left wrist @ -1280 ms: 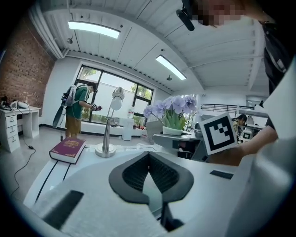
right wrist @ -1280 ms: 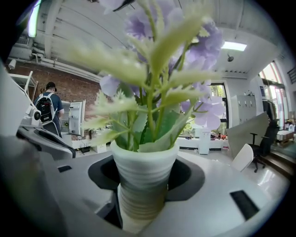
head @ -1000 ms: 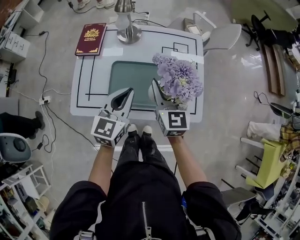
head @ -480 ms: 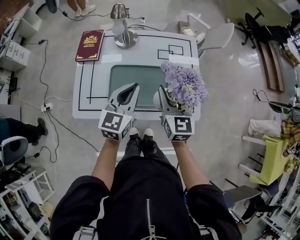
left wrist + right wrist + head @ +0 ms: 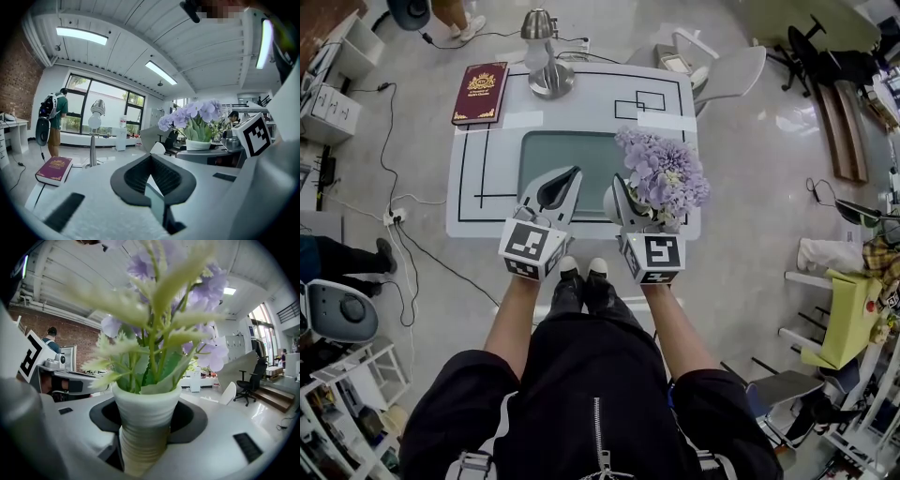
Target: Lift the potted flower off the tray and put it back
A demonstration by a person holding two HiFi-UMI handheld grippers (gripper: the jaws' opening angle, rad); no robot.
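Right now the right claw [image 5: 628, 202] is clamped on the potted flower [image 5: 664, 171], a bunch of lilac blooms in a white ribbed pot. Its dark pads press the pot's sides just under the rim, and the stems stand upright. Seen from the head view, the blooms sit over the near right corner of the grey-green rectangular tray [image 5: 558, 155], which lies in the middle of the white worktop [image 5: 499, 164] marked with black lines. Whether the pot's base touches the tray I cannot tell. The left claw [image 5: 572, 176] is pressed together with nothing between its pads, and it hangs over the tray's near edge, just beside the right one. A dark red book with gold print [image 5: 479, 93] lies at the worktop's far left corner, and a silver lamp [image 5: 546, 66] stands at the far edge.
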